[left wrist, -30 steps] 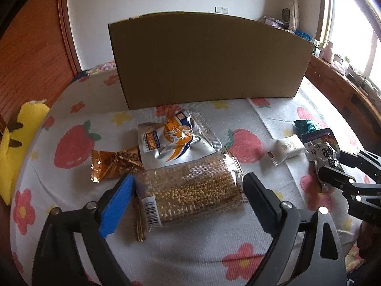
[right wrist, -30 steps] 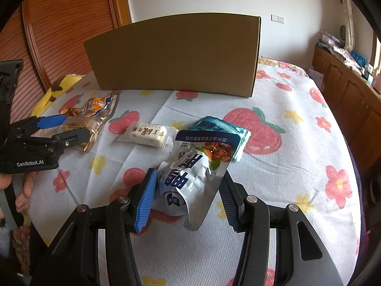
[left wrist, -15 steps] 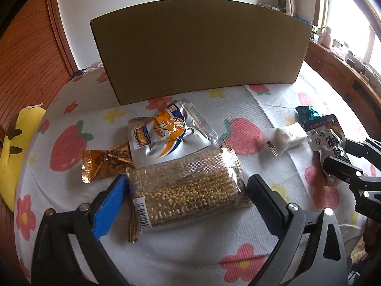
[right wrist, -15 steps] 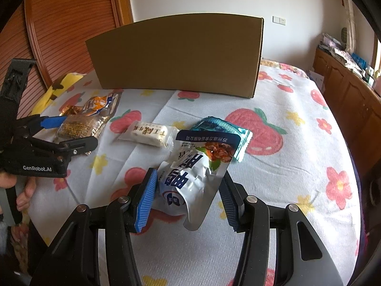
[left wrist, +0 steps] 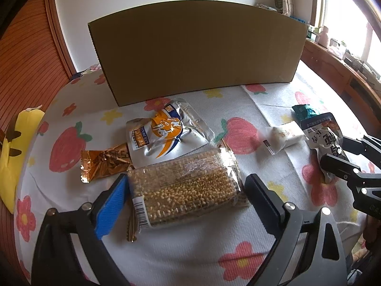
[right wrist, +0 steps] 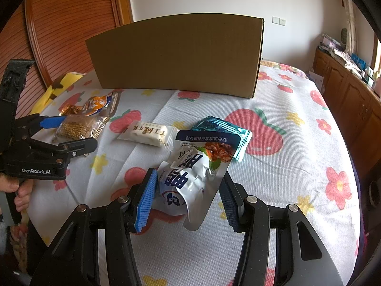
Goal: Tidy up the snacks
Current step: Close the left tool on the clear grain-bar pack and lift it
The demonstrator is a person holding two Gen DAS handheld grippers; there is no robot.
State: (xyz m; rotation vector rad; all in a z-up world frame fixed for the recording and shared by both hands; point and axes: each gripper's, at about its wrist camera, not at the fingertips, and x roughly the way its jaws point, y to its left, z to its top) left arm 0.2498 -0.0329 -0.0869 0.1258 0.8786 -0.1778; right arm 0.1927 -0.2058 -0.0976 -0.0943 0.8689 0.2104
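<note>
Left wrist view: left gripper (left wrist: 185,190) stood wide over a clear pack of puffed grain bars (left wrist: 185,190), one finger on each side; its jaws had just been narrowing a little, the pads close beside the wrapper but not seen pressing it.
Right wrist view: right gripper (right wrist: 188,195) was clamped on a silver and navy pouch (right wrist: 197,174), both blue pads against its crumpled sides, the pouch's lower edge lifted off the bedspread.
Grain bar pack: lay flat on the strawberry-print bedspread (left wrist: 71,147), barcode end toward the camera.
Silver and orange pouch (left wrist: 166,131): just behind the grain bars, overlapping their far edge.
Gold foil wrapper (left wrist: 102,164): left of the grain bars, partly tucked under the silver and orange pouch.
White wrapped bar (right wrist: 147,132): alone in the middle of the bedspread, between the two groups of snacks.
Teal packet (right wrist: 221,128): behind the held pouch and partly covered by it.
Cardboard box (right wrist: 176,52): upright at the back of the bed, well behind all the snacks, its plain side facing the cameras.
Yellow plush toy (left wrist: 14,147): at the bed's left edge, by the wooden slatted panel (right wrist: 59,31).
Person's hand (right wrist: 16,190): seen in the right wrist view, wrapped round the left gripper's handle.
</note>
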